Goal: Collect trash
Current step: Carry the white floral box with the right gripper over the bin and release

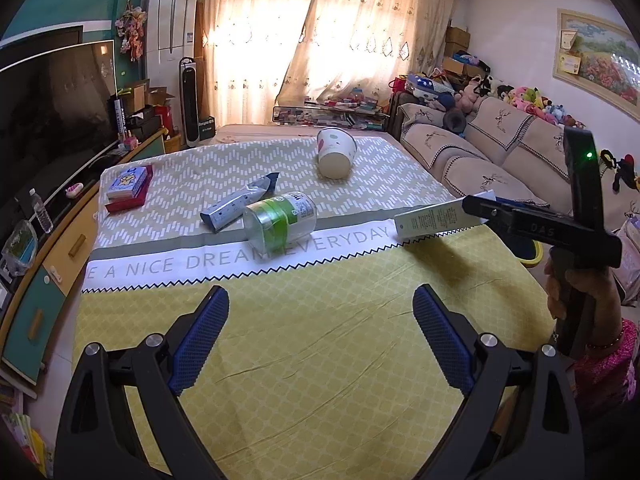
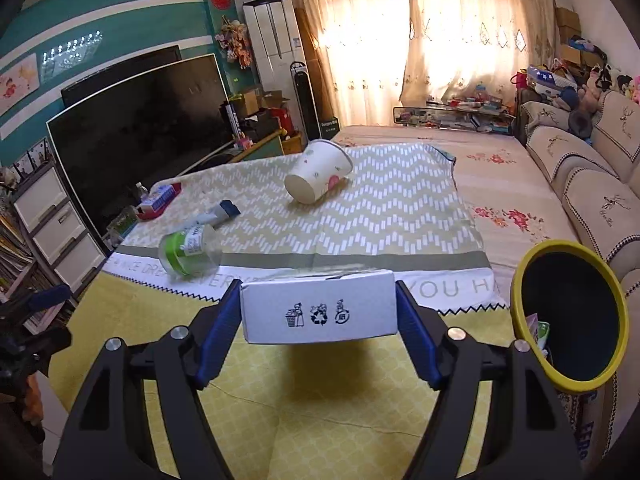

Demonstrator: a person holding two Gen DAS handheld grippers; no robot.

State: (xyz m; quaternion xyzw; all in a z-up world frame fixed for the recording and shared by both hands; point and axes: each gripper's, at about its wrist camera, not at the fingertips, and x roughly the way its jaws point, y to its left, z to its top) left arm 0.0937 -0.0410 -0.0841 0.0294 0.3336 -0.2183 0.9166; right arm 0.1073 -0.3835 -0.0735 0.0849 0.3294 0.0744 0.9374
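Right gripper (image 2: pixel 318 316): pinching a white box (image 2: pixel 319 306) between its blue pads, held clear of the cloth with its shadow on the yellow fabric below. Printed recycling symbols face the right wrist camera. In the left wrist view the same box (image 1: pixel 436 220) sticks out leftward from the right gripper (image 1: pixel 478 210), showing a side with fine print. A hand (image 1: pixel 560 292) grips the handle below; a pink sleeve shows at the wrist.

Left gripper (image 1: pixel 320 308): jaws spread wide, nothing between them, over the near yellow part of the cloth.

Bin (image 2: pixel 570 316): dark inside with a yellow rim, at the near right edge of the table, just right of the held box. Some wrappers lie inside it.

Tablecloth (image 1: pixel 304 344): yellow in the near part, then a white band with printed lettering, then a pale zigzag pattern farther off.

Trash still on the cloth:
- plastic jar (image 1: pixel 280 220) with a green label, on its side, straddling the grey stripe beside the lettering.
- foil wrapper (image 1: pixel 236 204), crumpled, touching the jar's far left side.
- paper cup (image 1: pixel 336 152), tipped over on the zigzag part, far from the grippers, well apart from the jar.

Far left corner of the cloth: a small red and blue box (image 1: pixel 128 188).
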